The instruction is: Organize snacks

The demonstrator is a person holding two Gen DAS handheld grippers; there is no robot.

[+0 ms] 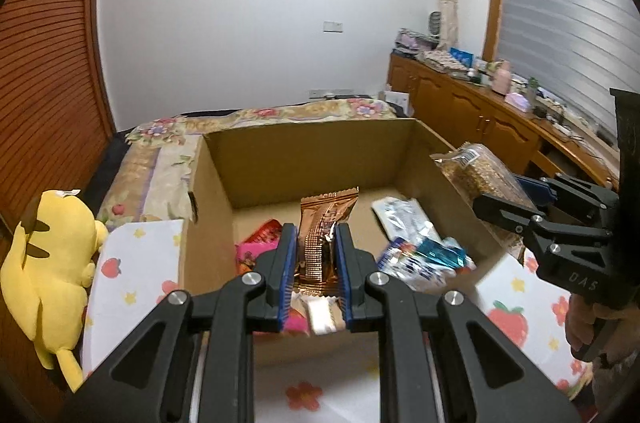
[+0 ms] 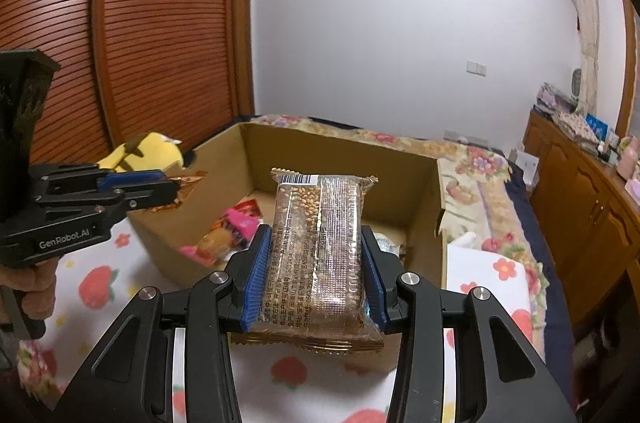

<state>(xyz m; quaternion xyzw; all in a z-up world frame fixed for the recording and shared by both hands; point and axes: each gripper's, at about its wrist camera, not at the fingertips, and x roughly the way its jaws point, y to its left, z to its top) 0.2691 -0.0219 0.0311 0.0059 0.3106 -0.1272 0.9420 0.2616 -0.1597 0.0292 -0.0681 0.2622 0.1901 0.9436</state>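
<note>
An open cardboard box (image 1: 304, 159) stands on a bed; it also shows in the right wrist view (image 2: 340, 159). My left gripper (image 1: 314, 235) is shut on a copper-brown foil snack packet (image 1: 324, 227), held over the box's near side. My right gripper (image 2: 316, 247) is shut on a clear packet of sesame bars (image 2: 320, 255), held above the box's near right edge; this packet shows at the right in the left wrist view (image 1: 480, 175). Inside the box lie a pink packet (image 2: 236, 227) and blue-white packets (image 1: 420, 251).
A yellow plush toy (image 1: 48, 263) lies left of the box. A white cloth with strawberry print (image 2: 96, 283) covers the bed near me. A wooden cabinet (image 1: 480, 119) with clutter runs along the right wall. A slatted wooden wardrobe (image 2: 160, 23) stands at the left.
</note>
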